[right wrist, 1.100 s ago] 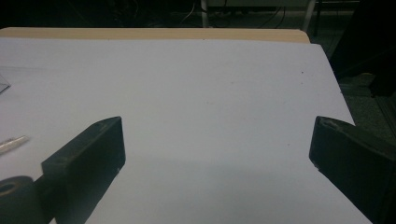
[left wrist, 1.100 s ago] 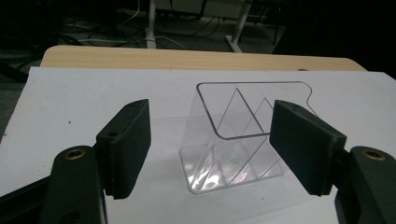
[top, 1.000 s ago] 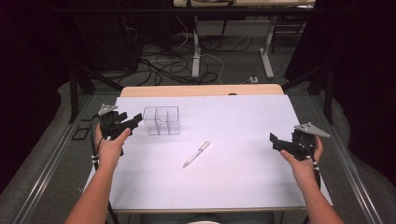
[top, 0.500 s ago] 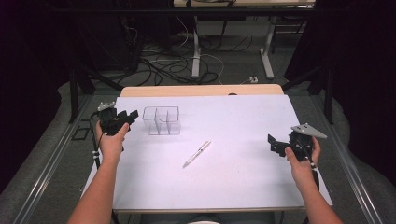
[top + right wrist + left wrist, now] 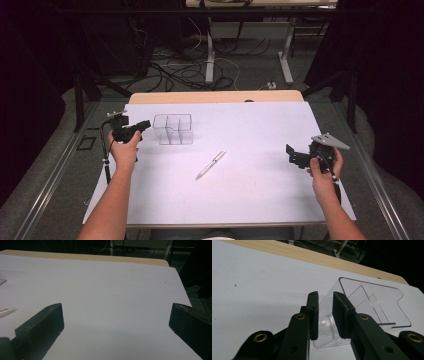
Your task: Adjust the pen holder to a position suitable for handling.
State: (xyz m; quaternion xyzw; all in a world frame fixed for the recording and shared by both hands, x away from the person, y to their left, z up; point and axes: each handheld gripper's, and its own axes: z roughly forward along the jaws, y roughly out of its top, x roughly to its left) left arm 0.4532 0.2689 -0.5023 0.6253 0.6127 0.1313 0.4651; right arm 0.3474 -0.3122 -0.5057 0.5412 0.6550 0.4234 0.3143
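At the left side of the white table (image 5: 260,190), your left gripper (image 5: 144,125) points level toward the clear box (image 5: 173,129). Your hand sits under it with the arm coming straight up from the near edge. Its jaws have just been closing and now stand a small way apart, with the near wall of the clear box (image 5: 367,305) between them. From the pictures you cannot tell if the pads press on that wall yet.

Your right gripper (image 5: 291,155) is low at the right side of the table, and it points left. Its jaws are wide open and hold nothing.

The left gripper view shows the thin walls inside the box, which split it into parts. The high view shows the whole table and the white pen (image 5: 210,165) lying in the middle, well apart from both grippers. In the right gripper view the tip of the pen (image 5: 6,311) peeks in at the left edge.

The box stands near the far left corner. There is lots of bare table between your hands.
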